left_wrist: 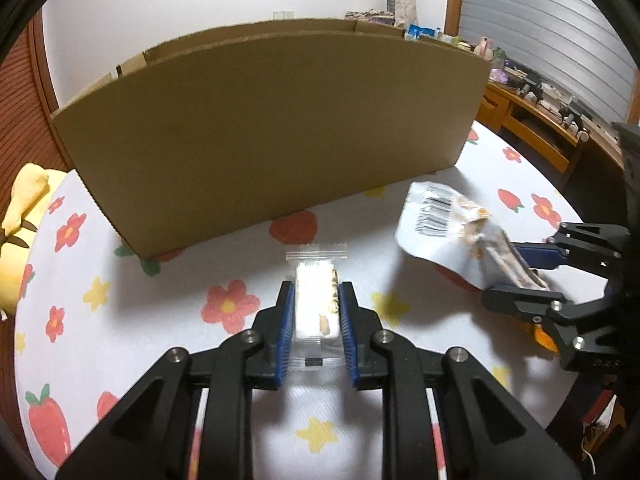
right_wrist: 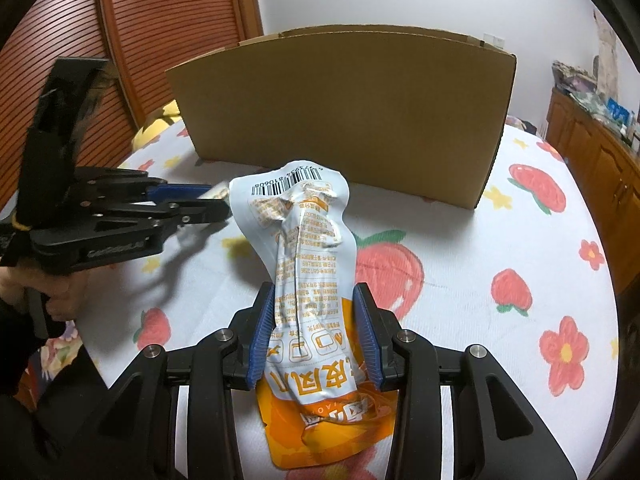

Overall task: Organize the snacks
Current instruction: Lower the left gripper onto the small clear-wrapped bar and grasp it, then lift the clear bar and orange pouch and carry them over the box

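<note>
A small clear-wrapped white snack bar (left_wrist: 316, 308) sits between the blue pads of my left gripper (left_wrist: 316, 290), which is shut on it just above the flowered sheet (left_wrist: 120, 320). My right gripper (right_wrist: 314, 292) is shut on a crumpled white and orange snack pouch (right_wrist: 312, 240), barcode end pointing away. A tall open cardboard box (left_wrist: 272, 128) stands upright behind both snacks. From the right wrist view the left gripper (right_wrist: 219, 201) comes in from the left, held by a person's hand (right_wrist: 60, 292). In the left wrist view the right gripper (left_wrist: 502, 274) holds the pouch (left_wrist: 440, 216) at the right.
A yellow plush (left_wrist: 24, 232) lies at the sheet's left edge. A wooden desk with clutter (left_wrist: 532, 108) and a wooden cabinet (right_wrist: 592, 168) stand to the right. A slatted wooden door (right_wrist: 120, 40) is behind on the left.
</note>
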A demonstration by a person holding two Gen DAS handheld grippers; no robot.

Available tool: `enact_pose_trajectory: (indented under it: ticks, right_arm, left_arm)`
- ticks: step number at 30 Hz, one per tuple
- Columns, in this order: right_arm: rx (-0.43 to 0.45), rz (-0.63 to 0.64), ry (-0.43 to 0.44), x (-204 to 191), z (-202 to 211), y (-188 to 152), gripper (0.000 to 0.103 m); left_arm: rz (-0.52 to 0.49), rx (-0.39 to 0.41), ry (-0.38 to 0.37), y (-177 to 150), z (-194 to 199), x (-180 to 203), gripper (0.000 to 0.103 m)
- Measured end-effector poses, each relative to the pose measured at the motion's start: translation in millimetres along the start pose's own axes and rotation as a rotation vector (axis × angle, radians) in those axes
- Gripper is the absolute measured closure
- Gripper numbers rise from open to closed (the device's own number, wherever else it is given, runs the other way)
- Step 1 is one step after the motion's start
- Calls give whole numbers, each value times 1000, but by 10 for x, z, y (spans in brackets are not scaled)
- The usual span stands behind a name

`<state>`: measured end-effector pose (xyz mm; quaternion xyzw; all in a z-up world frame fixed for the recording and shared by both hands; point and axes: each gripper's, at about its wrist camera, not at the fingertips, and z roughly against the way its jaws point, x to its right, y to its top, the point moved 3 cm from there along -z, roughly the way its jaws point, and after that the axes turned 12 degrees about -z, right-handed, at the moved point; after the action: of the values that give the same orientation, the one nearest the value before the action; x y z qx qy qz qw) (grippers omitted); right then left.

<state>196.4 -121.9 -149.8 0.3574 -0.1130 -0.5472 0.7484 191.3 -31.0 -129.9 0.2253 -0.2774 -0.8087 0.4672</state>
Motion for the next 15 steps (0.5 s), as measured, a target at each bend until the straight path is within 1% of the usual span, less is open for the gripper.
enact_pose_trajectory:
  ticks: [8, 15]
  right_arm:
    - [4, -7, 0, -5, -8, -20, 63]
    - [10, -19, 3, 14, 17, -18, 63]
  left_arm:
    - [-10, 61, 0, 51, 320, 31, 83]
    - [-20, 103, 7, 167, 470, 85, 83]
